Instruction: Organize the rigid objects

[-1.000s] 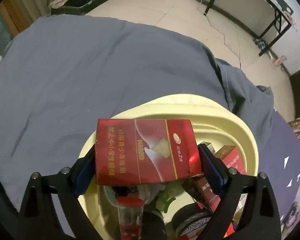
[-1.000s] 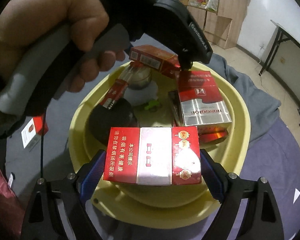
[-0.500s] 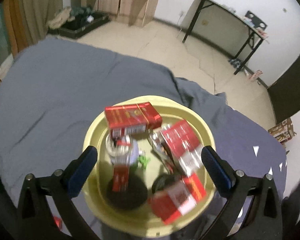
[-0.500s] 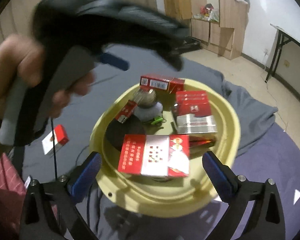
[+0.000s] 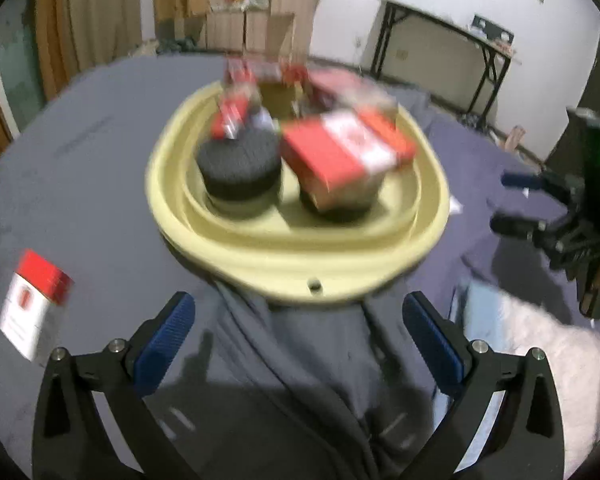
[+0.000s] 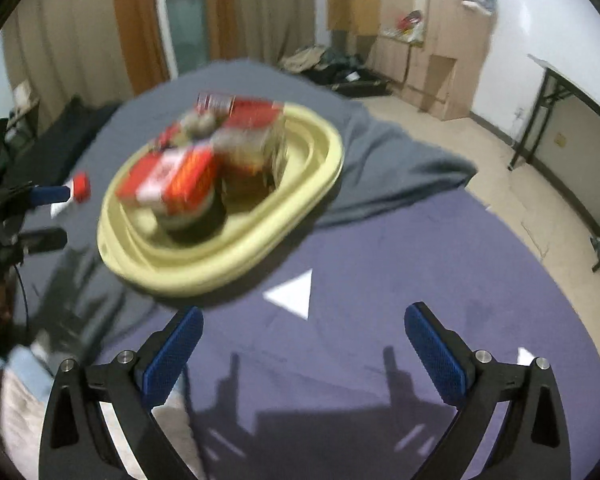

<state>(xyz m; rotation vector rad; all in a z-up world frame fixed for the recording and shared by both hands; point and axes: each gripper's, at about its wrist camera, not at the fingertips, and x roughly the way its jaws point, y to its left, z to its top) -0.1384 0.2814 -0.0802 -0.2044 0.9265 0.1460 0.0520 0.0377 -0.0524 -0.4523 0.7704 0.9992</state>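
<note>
Your left gripper point(image 5: 298, 334) and right gripper point(image 6: 302, 342) both hung wide open and empty. The loose red-and-white cardboard pack point(image 5: 32, 304) lay on the grey cloth at the left gripper's nine o'clock, nearer that hand. Its long axis ran toward one o'clock, outside the pale yellow plastic basin point(image 5: 300, 276).

Empty, spread right tongs point(image 6: 302, 344) hang near the loaded yellow basin point(image 6: 236, 252).

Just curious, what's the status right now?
Both tools open, empty: left tool, right tool. Yellow basin loaded with boxes. One red-and-white pack outside it.
</note>
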